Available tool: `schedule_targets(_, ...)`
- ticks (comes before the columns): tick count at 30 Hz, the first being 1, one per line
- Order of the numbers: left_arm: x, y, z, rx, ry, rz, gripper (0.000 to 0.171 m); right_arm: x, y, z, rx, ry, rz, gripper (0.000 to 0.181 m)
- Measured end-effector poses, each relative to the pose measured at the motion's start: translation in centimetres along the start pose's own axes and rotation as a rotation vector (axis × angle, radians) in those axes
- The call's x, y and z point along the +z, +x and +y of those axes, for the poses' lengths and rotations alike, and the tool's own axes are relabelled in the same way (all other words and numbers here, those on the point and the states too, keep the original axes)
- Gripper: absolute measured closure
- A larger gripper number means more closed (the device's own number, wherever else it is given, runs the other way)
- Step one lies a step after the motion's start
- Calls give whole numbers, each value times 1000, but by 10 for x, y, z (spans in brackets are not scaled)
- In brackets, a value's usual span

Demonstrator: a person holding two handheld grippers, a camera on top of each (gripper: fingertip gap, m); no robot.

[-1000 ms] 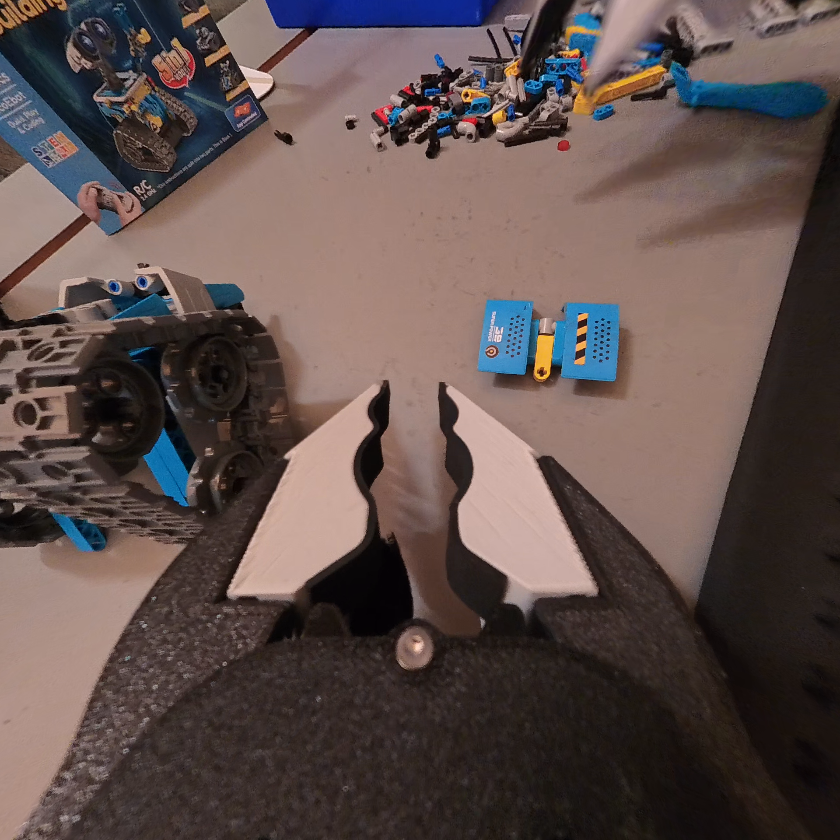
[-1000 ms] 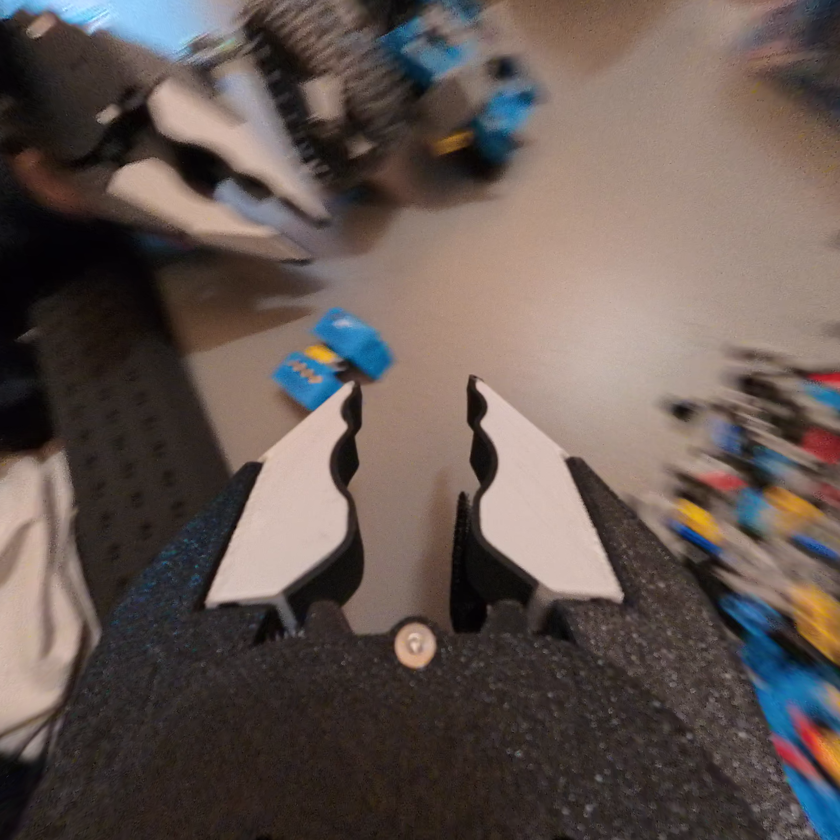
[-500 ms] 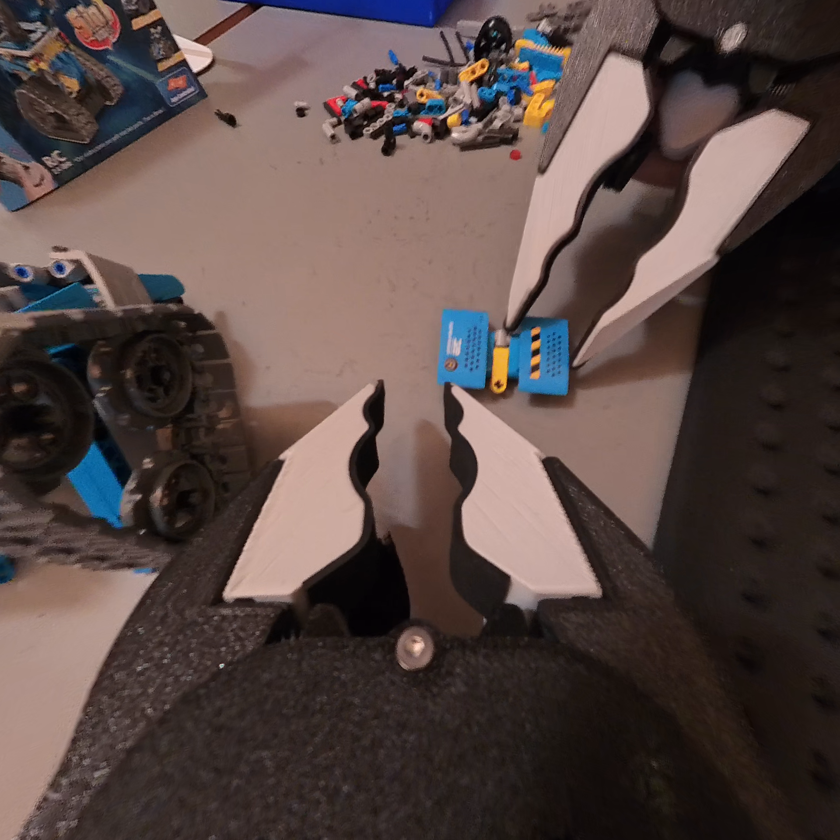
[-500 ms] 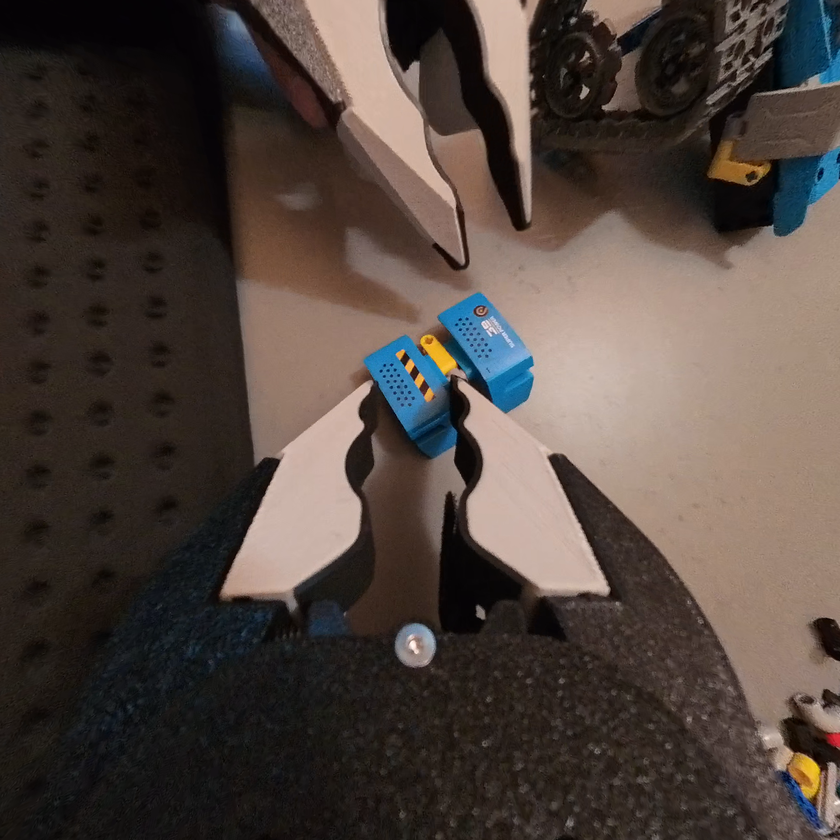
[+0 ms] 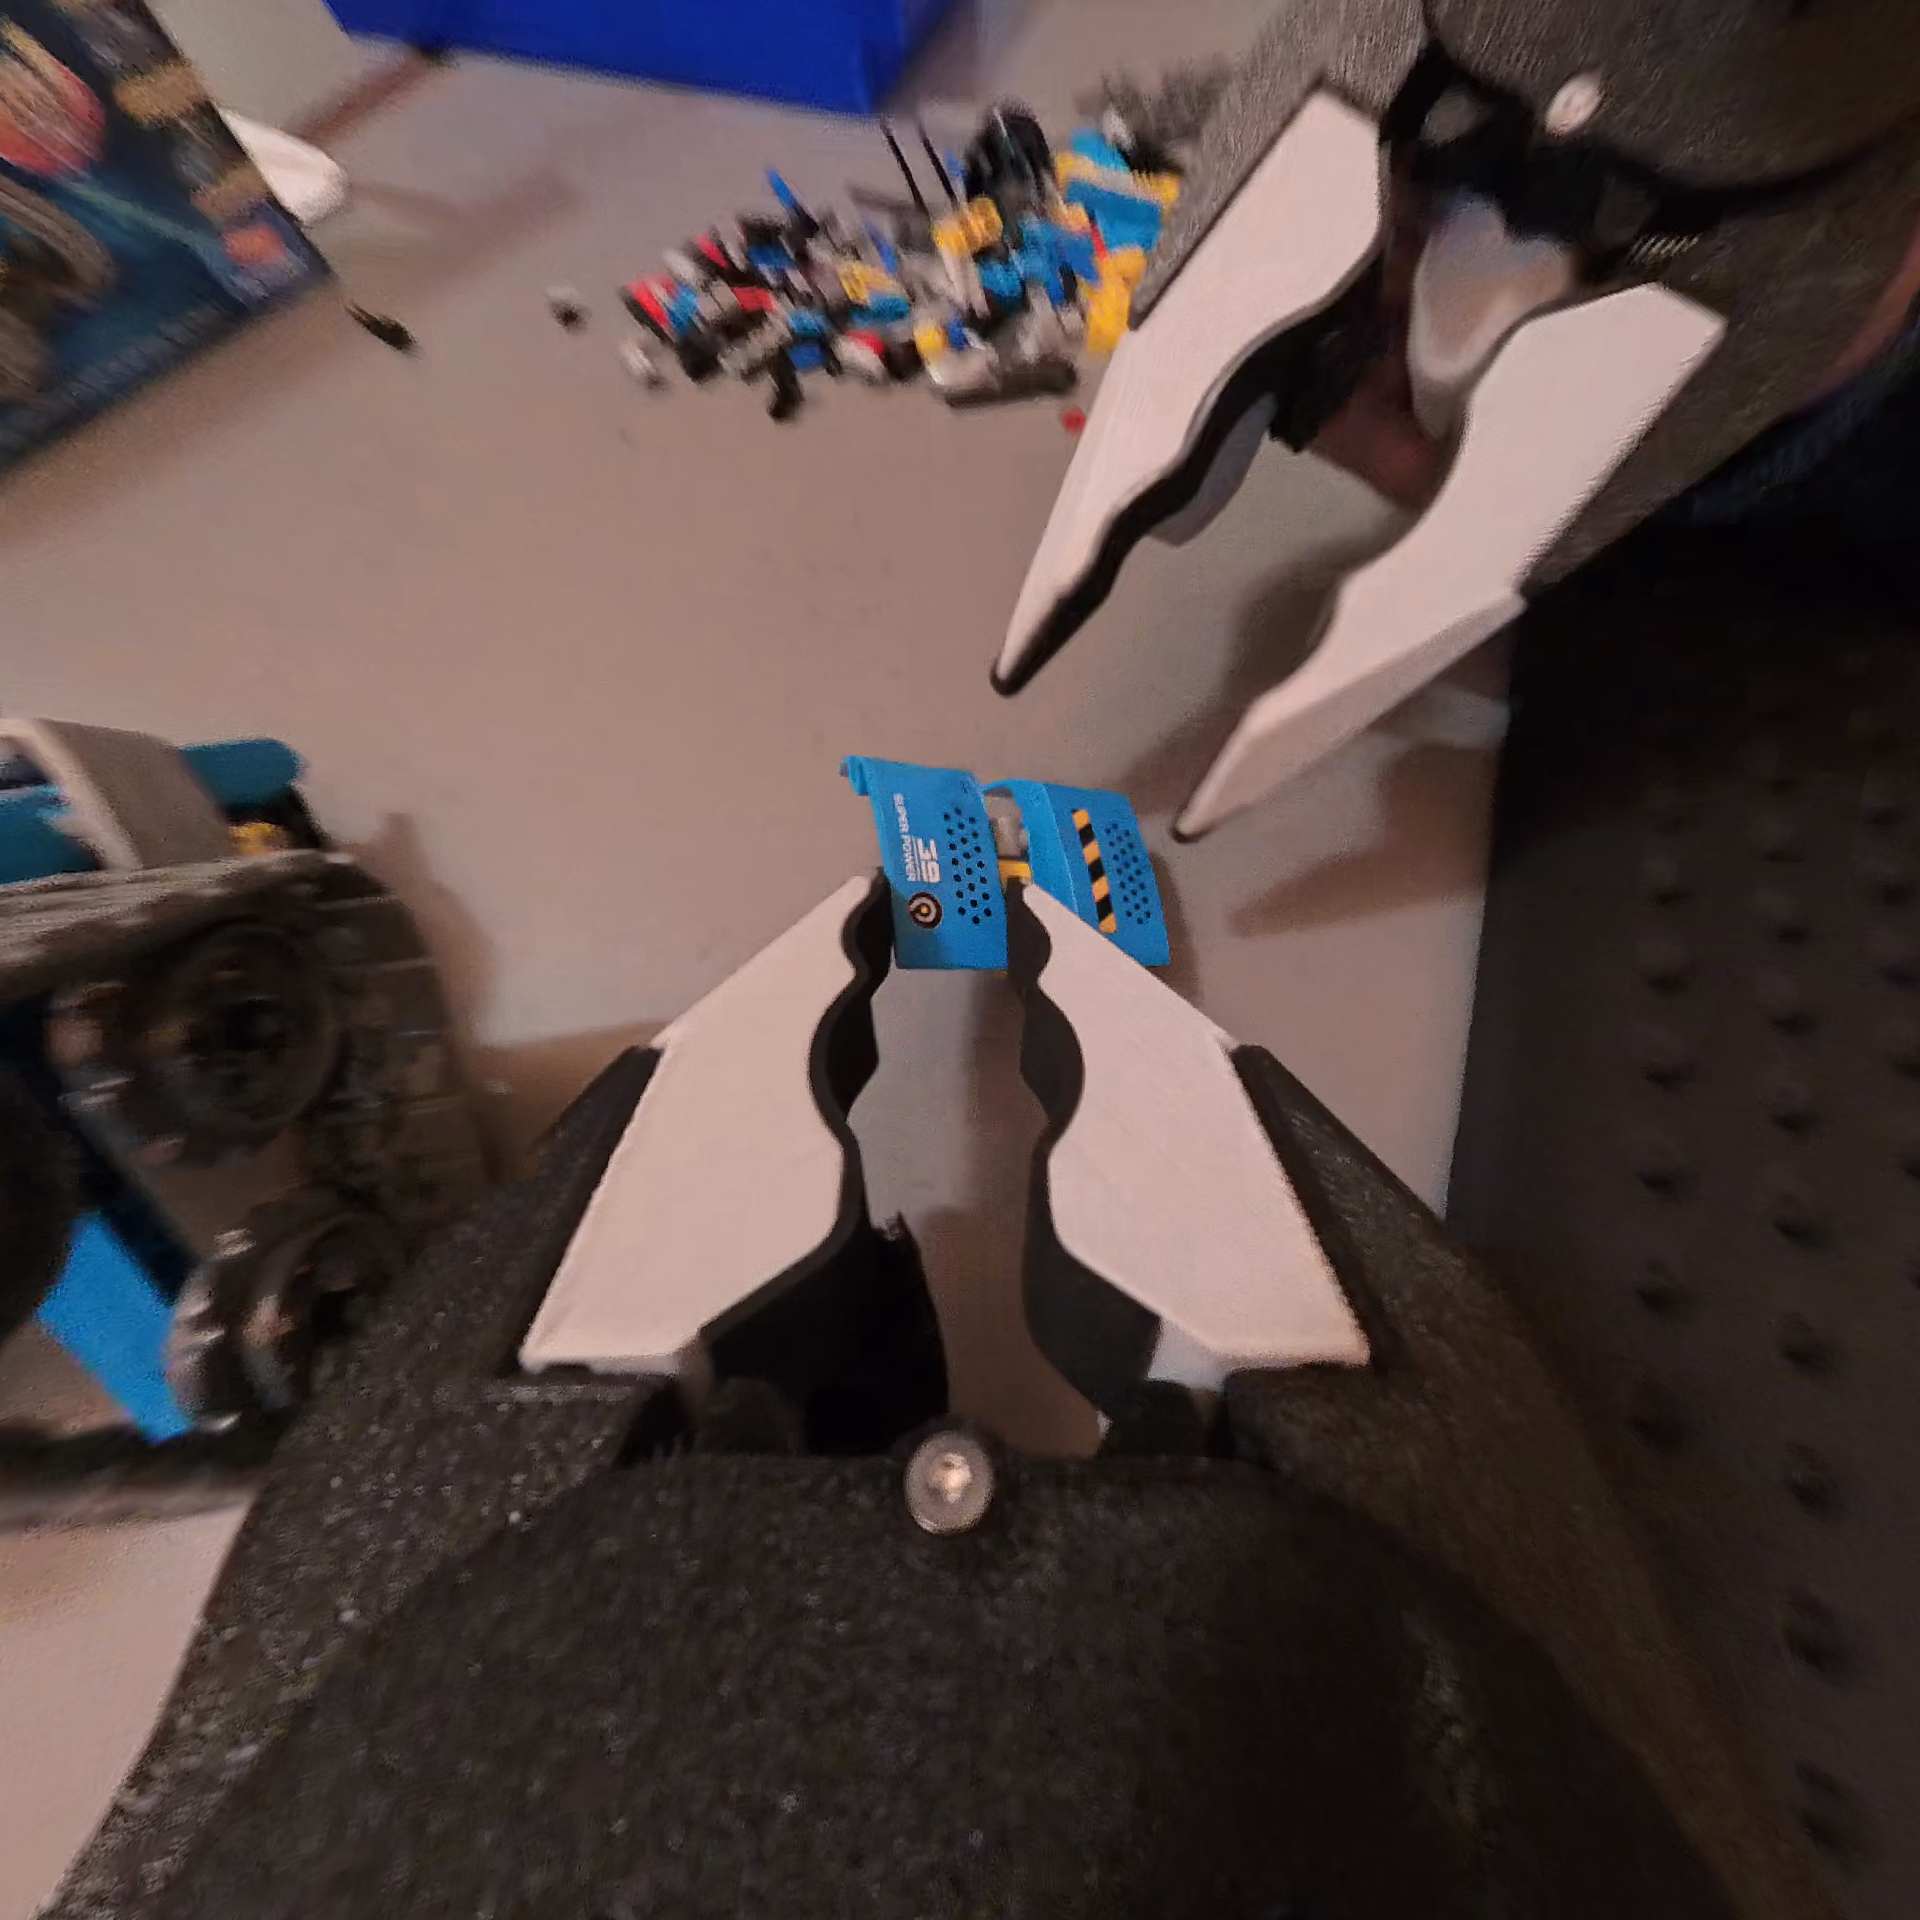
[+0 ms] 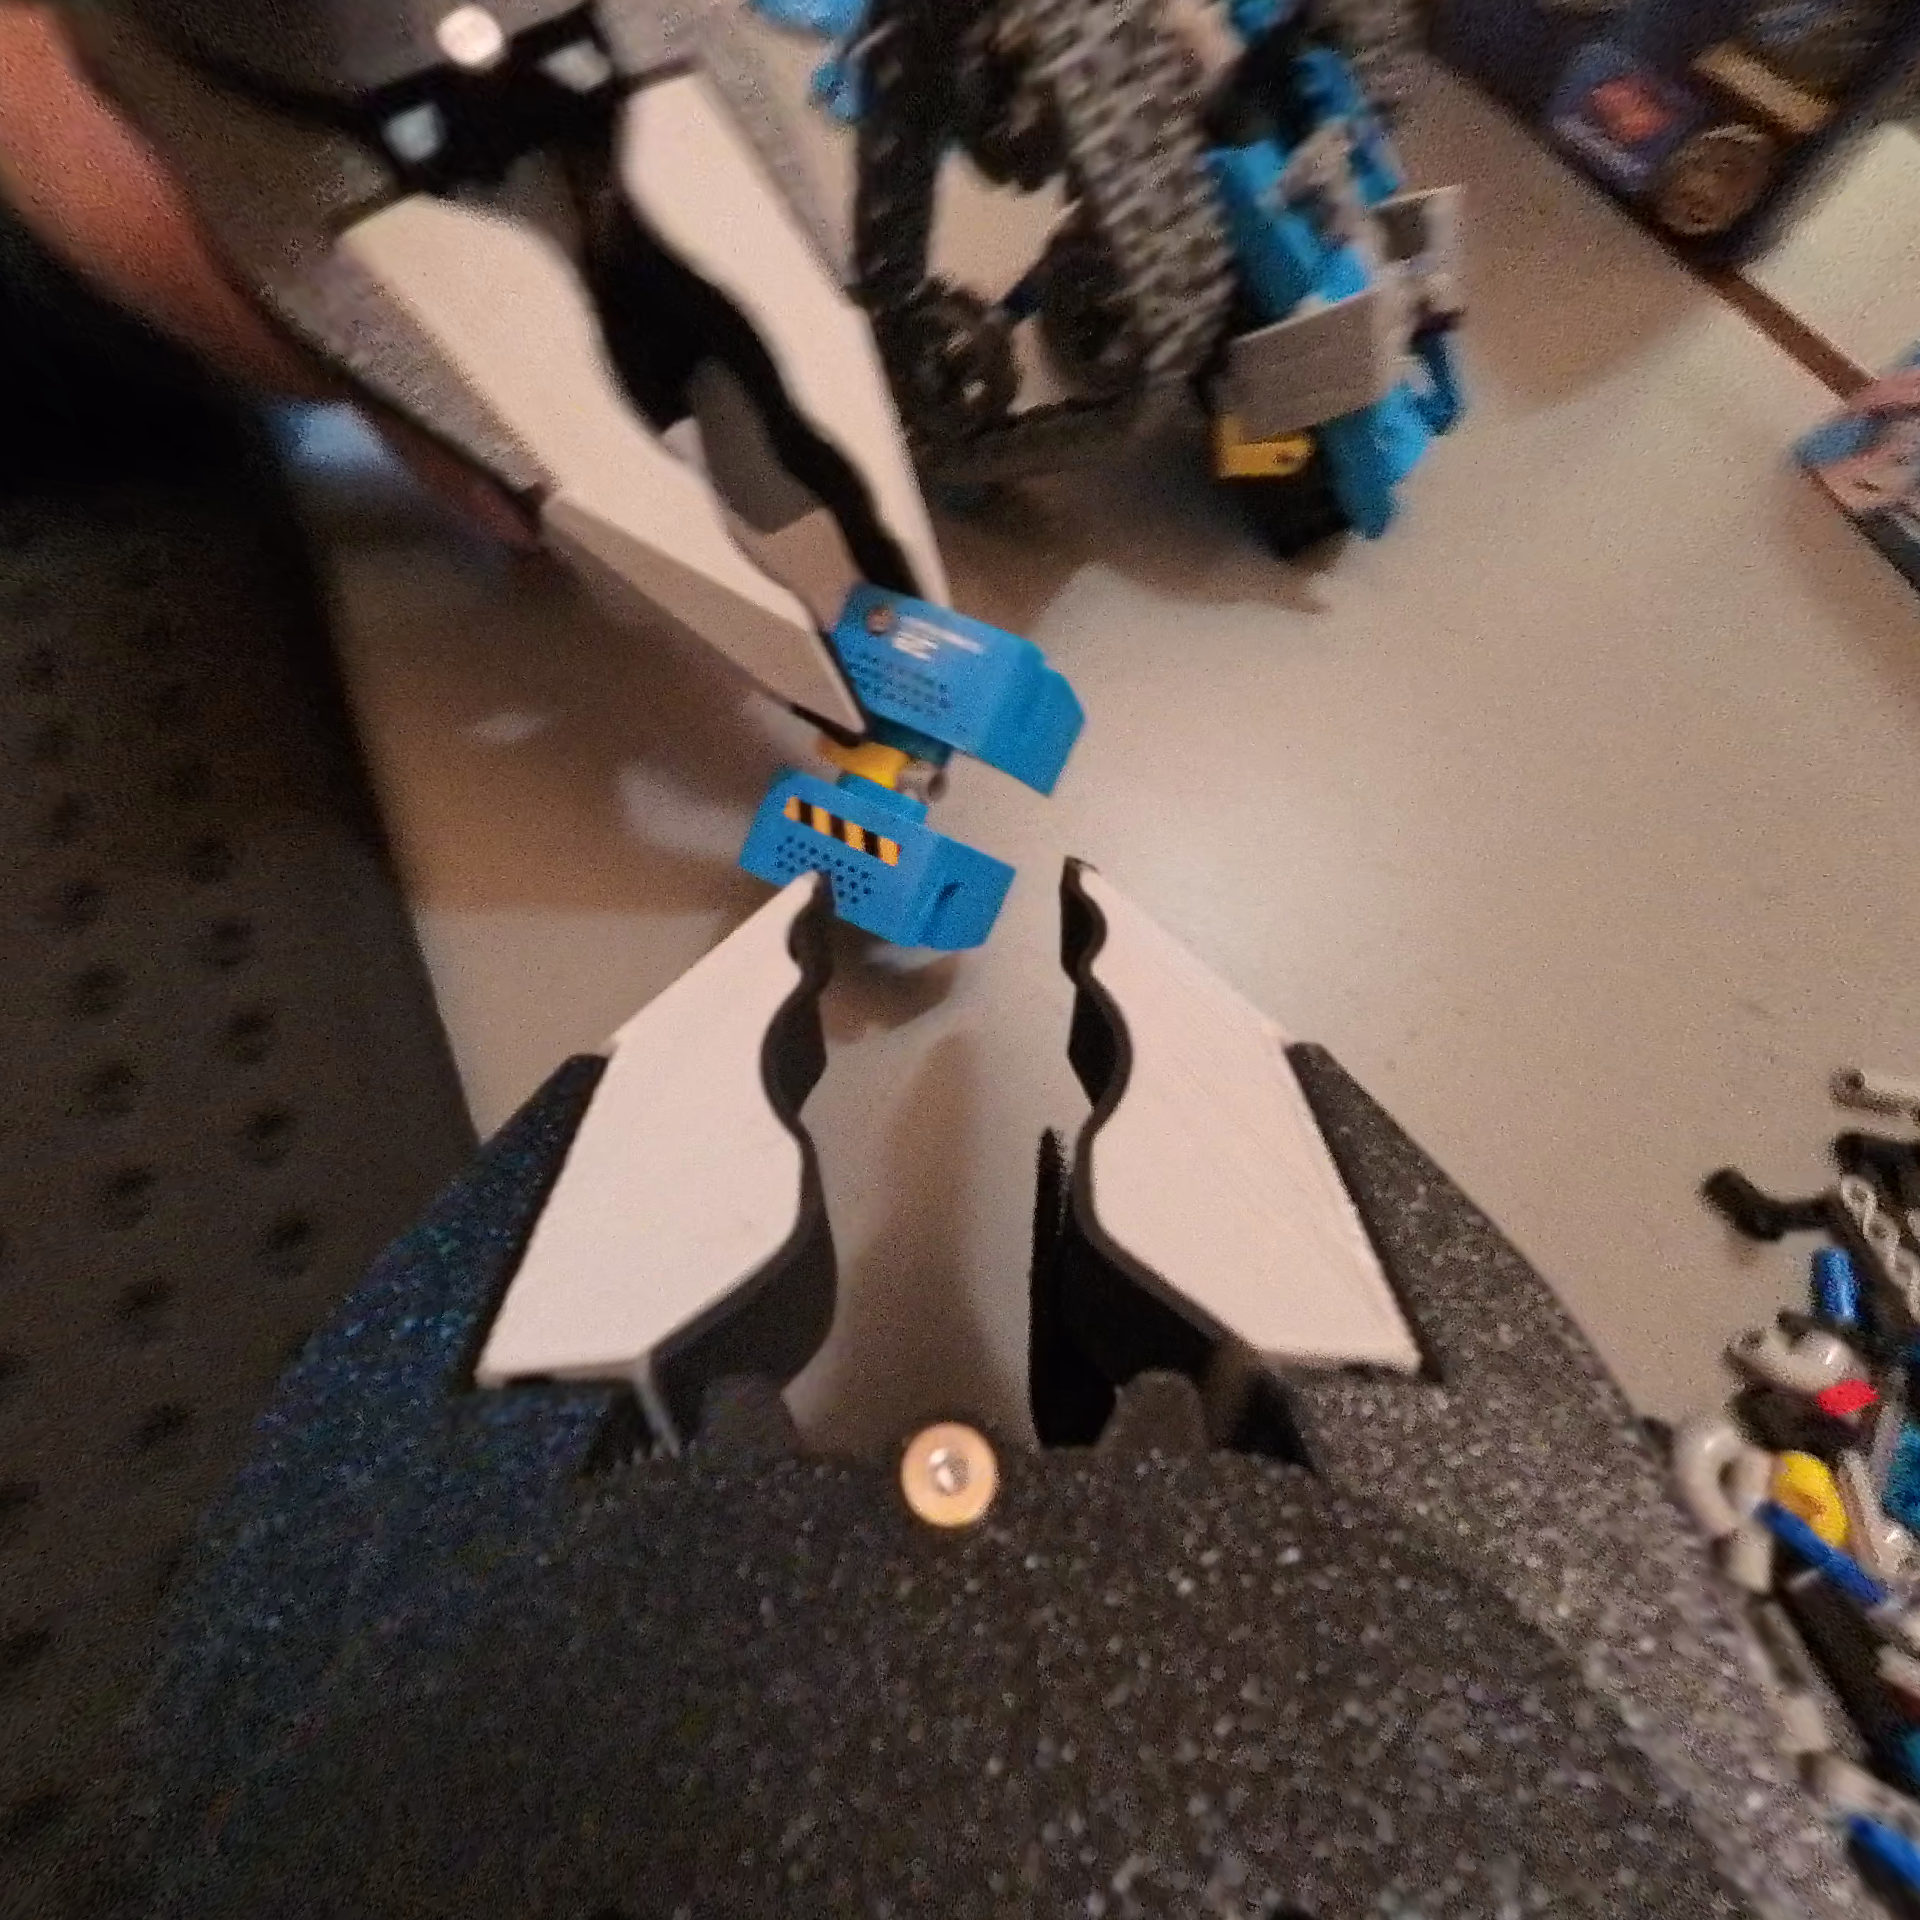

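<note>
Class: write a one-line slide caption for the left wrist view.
Left gripper clamps a blue two-block piece; open right gripper alongside.

A blue two-part piece (image 5: 1013, 868) is marked with black dot grids, yellow-and-black diagonal stripes on one half, and joined by a yellow connector (image 6: 871, 762). Gripper fingers (image 5: 727, 1122) are finished white with black edging, on speckled black bodies. A tracked model (image 5: 197, 1039) is coloured grey, black and blue. Loose parts (image 5: 894, 291) are mixed blue, yellow, red, black. The table (image 5: 582, 623) is beige.

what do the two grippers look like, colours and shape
Both match: the left gripper and right gripper have two flat white tapered jaws with wavy black inner edges, mounted on a speckled black textured body with a silver screw at the centre.
</note>
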State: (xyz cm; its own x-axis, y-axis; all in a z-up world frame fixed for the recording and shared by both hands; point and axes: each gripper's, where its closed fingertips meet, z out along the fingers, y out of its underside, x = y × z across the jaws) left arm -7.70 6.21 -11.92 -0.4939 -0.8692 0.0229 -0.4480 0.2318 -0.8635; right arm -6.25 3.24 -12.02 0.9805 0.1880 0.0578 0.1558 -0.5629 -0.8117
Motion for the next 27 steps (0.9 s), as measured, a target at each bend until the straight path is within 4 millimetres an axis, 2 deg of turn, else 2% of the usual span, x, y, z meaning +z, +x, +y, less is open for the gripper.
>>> schedule_targets(2,-12,-11,-18,-46,108,-64,152,-8,13,-16,219,160,15,131)
schedule_targets(3,-20,-16,-29,-85,178,-86,152,-12,17,-23,364,243,-16,134)
schedule_targets(5,-37,-24,-52,-178,330,-99,152,-19,10,-45,617,421,-228,121)
schedule_targets(7,-48,-28,-67,-292,452,-82,153,-26,6,-65,768,555,-392,123)
schedule_targets(9,-50,-28,-75,-374,512,-62,152,-30,-5,-83,806,638,-514,127)
schedule_targets(10,-49,-27,-77,-385,522,-69,152,-29,-7,-88,807,662,-515,129)
schedule_targets(12,-44,-23,-76,-354,500,-93,152,-32,1,-92,817,724,-462,147)
schedule_targets(14,-40,-18,-75,-336,486,-73,152,-34,10,-86,833,738,-425,175)
schedule_targets(15,-41,-12,-77,-333,491,-36,155,-37,12,-84,838,747,-442,181)
schedule_targets(17,-40,-3,-76,-329,484,36,159,-42,17,-81,837,750,-447,181)
schedule_targets(20,-45,-2,-71,-327,479,79,142,-43,19,-76,690,689,-309,181)
schedule_targets(21,-49,-2,-73,-329,498,106,141,-45,16,-78,631,680,-289,181)
schedule_targets(23,-57,0,-78,-343,540,157,141,-43,5,-79,595,645,-340,181)
schedule_targets(24,-59,1,-79,-351,549,176,140,-42,3,-80,631,654,-380,181)
schedule_targets(25,-59,4,-78,-352,541,206,144,-45,2,-82,678,681,-446,181)
schedule_targets(27,-57,13,-74,-350,508,276,164,-53,5,-85,763,738,-538,181)
